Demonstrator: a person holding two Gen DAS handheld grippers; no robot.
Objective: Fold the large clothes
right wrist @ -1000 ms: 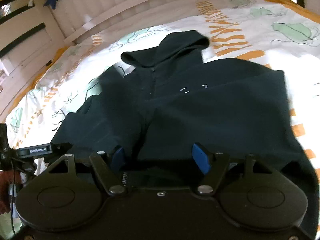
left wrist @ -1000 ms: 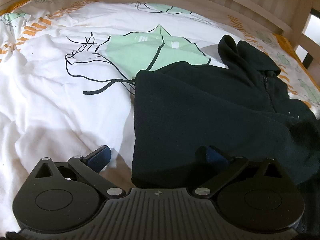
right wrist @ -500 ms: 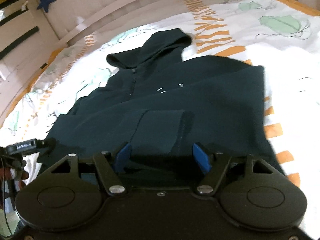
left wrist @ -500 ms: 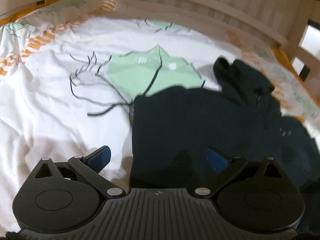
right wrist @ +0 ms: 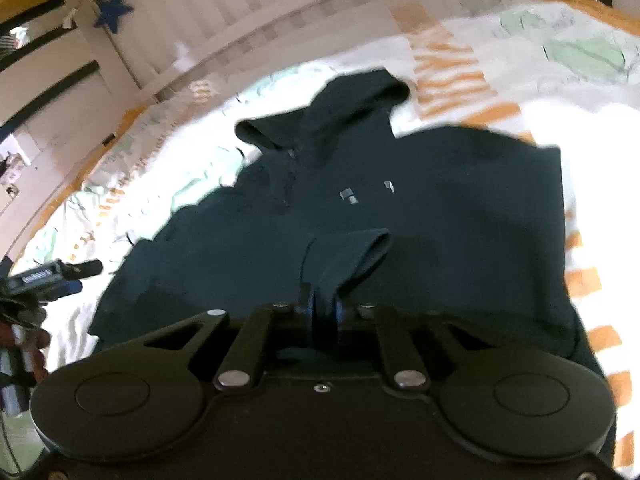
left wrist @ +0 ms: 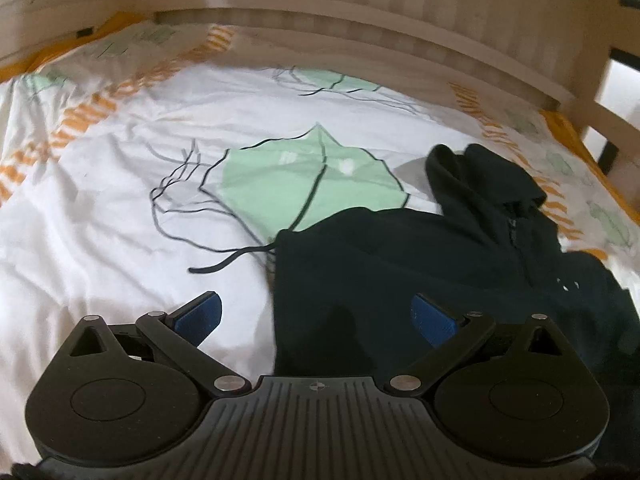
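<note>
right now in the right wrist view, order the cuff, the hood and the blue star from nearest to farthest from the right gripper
1. cuff, pinched in the right gripper
2. hood, beyond the chest, centre
3. blue star, on the rail, far upper left

Matt dark fleece hoodie on crumpled printed cotton duvet

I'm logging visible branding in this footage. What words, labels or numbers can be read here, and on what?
None can be read.
Hoodie: small pale chest marks, too small to read.
Left gripper, seen in the right wrist view: white label, blurred past reading.
Right gripper, pinching hoodie cloth: no lettering.
</note>
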